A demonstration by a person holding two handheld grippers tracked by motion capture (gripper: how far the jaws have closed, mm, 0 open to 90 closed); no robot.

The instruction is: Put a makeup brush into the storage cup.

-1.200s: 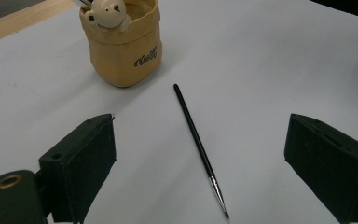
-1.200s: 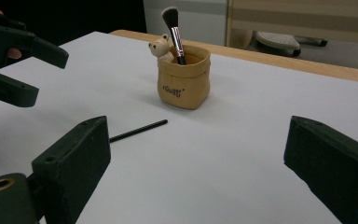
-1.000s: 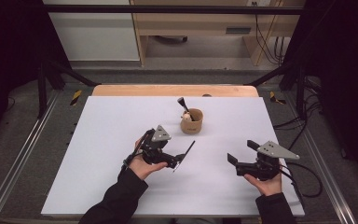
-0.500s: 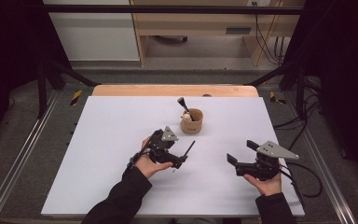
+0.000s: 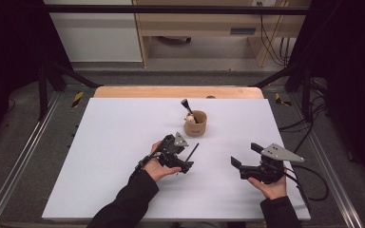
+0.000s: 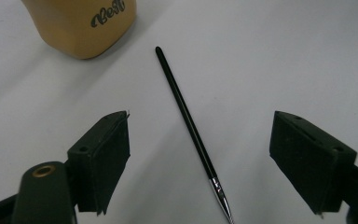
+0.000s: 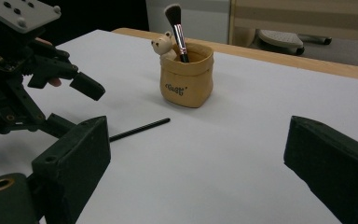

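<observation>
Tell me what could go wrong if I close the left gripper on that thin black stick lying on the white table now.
1. The thin black stick with the metal tip lies flat on the white table, so the open left gripper may scrape the surface or roll it away.
2. Its far end lies close to the tan fabric cup; a push could nudge the cup holding the makeup brush.

White table (image 5: 100, 156) on wood base; wooden bench (image 5: 204, 28) stood beyond the grippers, grey floor (image 5: 19, 142) dim.
</observation>
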